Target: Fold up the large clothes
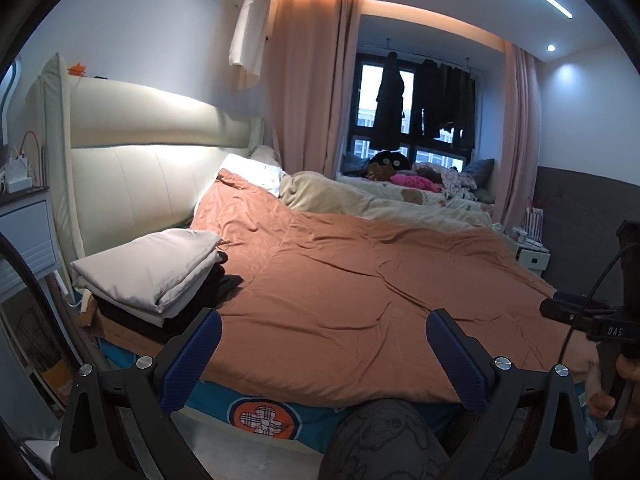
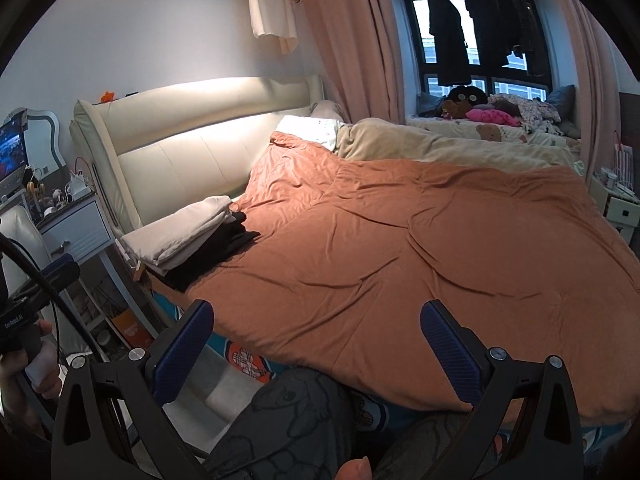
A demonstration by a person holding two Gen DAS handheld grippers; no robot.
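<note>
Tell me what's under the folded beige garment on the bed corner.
Under the folded beige garment lies a folded black garment, its edges poking out. Whether more pieces sit beneath is hidden. The stack rests on the orange duvet.

Matt, creased orange cloth bedspread (image 1: 360, 280)

White letters reading "DAS" stand on the black body of the right gripper (image 1: 612, 330), seen at the edge of the left wrist view. In the right wrist view, small white print on the black body of the left gripper (image 2: 18, 322) appears to read "GenRobot.AI". No other text is legible.
</note>
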